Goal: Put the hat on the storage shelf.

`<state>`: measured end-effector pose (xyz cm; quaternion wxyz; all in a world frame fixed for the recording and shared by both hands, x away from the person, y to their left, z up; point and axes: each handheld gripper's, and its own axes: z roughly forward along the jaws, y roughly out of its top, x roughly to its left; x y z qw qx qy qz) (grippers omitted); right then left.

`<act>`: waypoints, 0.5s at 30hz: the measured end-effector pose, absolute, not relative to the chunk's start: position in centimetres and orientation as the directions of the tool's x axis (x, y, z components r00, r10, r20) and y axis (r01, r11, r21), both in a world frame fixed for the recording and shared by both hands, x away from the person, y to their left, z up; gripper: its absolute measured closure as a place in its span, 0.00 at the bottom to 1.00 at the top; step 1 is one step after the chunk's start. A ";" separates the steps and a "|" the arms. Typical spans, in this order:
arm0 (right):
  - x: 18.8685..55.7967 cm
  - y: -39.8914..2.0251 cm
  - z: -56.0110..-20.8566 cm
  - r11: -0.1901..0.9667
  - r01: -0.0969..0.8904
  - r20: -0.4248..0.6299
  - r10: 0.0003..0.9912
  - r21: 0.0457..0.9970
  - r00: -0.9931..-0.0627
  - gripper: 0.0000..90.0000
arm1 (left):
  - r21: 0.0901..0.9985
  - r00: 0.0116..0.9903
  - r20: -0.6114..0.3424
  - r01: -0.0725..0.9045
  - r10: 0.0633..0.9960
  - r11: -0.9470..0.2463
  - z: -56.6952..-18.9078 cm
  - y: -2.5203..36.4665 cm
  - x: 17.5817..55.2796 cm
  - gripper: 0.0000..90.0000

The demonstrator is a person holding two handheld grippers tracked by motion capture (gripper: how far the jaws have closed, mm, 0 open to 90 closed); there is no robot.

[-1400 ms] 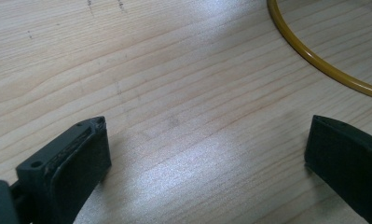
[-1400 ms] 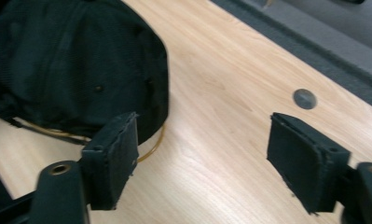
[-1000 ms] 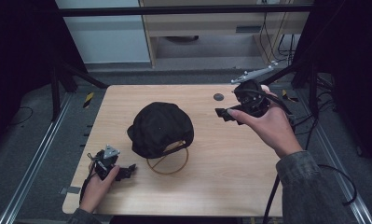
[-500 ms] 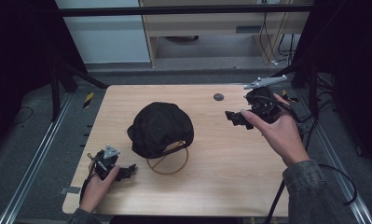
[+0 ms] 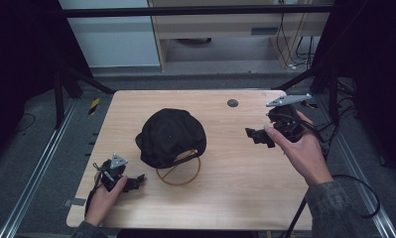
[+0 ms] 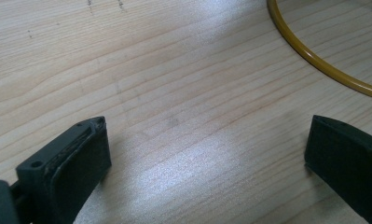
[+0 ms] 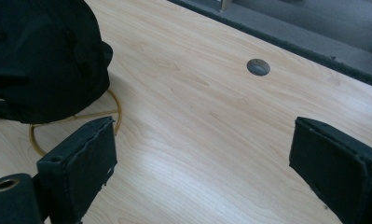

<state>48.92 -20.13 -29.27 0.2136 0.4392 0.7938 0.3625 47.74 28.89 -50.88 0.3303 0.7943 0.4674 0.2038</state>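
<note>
No brand, label or writing can be read on anything here. In the high view a black fabric cap [image 5: 171,137] sits near the middle of the pale wooden table [image 5: 235,198], resting on a thin yellow-brown wire ring stand [image 5: 178,174] whose loop pokes out from under the cap at six o'clock. The left gripper [image 5: 134,182] lies low on the table at about seven o'clock from the cap, held in the person's left hand [image 5: 103,201], its tips aimed toward the ring and just short of it. The right gripper [image 5: 257,136] is held above the table at three o'clock from the cap, well apart from it, in the right hand [image 5: 302,151], with its grey three-cornered plate [image 5: 288,100] on top. The left gripper view adds the wood grain up close and an arc of the ring [image 6: 314,60] at one o'clock, beyond the fingers; its jaws stand wide with bare wood between them. The right gripper view shows the cap [image 7: 44,56] at ten o'clock, beyond the left-hand finger [image 7: 79,163], the ring [image 7: 72,119] under it, and a small round grey plug [image 7: 258,66] in the tabletop at one o'clock. Its jaws have just been opening and stand wide, nothing between them.
</note>
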 end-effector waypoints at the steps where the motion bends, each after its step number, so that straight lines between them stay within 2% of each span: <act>1: 48.8 -20.2 -29.4 0.350 0.544 -0.022 0.854 0.763 -0.519 0.09 | 0.715 0.480 0.015 0.608 0.877 -0.345 -50.9 28.9 47.7 0.00; 15: 47.9 -21.0 -33.3 0.344 0.553 -0.021 0.862 0.759 -0.507 0.12 | 0.713 0.482 0.017 0.608 0.876 -0.349 -50.9 28.9 47.7 0.00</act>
